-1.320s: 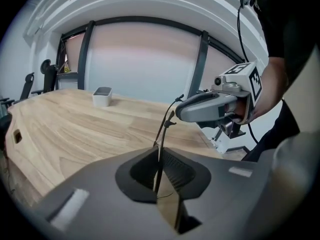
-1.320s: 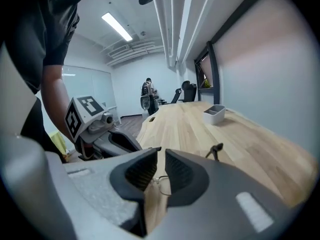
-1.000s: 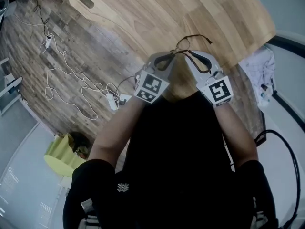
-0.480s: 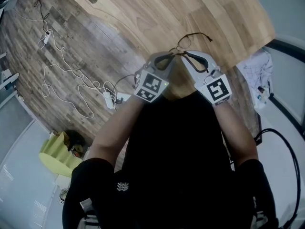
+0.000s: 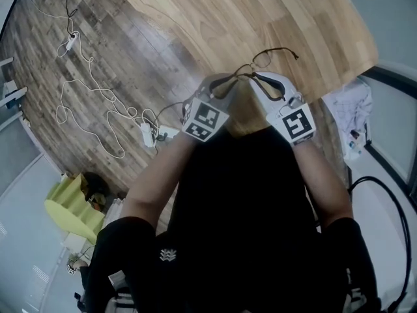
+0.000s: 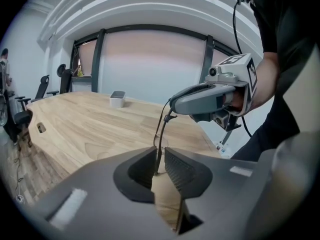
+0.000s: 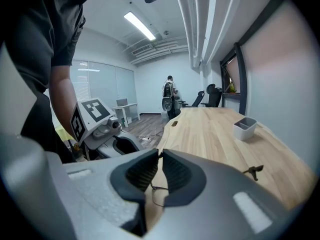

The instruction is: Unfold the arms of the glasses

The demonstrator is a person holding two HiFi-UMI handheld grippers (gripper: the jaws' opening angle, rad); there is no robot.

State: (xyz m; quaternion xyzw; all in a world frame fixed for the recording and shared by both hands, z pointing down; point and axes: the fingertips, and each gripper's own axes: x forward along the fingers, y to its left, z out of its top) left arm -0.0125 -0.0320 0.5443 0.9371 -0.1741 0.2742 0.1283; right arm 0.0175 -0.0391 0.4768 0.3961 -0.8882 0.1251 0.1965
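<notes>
Just now, over the wooden table, the two grippers meet nose to nose much where they were a second ago. The one real change is at the left gripper: its jaws are opening, and a slim gap shows beside the thin dark wire that runs between its pads. The right gripper has its jaws drawn together on the rim, so it alone seems to carry the glasses, which hang just ahead of both tips, off the table. The loosened wire is the near arm. It climbs from the left gripper's pads to its hinge right at the right gripper's tip. This suggests that the pull on it is finished or that a fresh hold is coming; how far it has swung cannot be told. The far arm is already out, as before. It reaches away beyond the right gripper's outer side, so the glasses' long axis probably lies along it, pointing away from the left gripper.
</notes>
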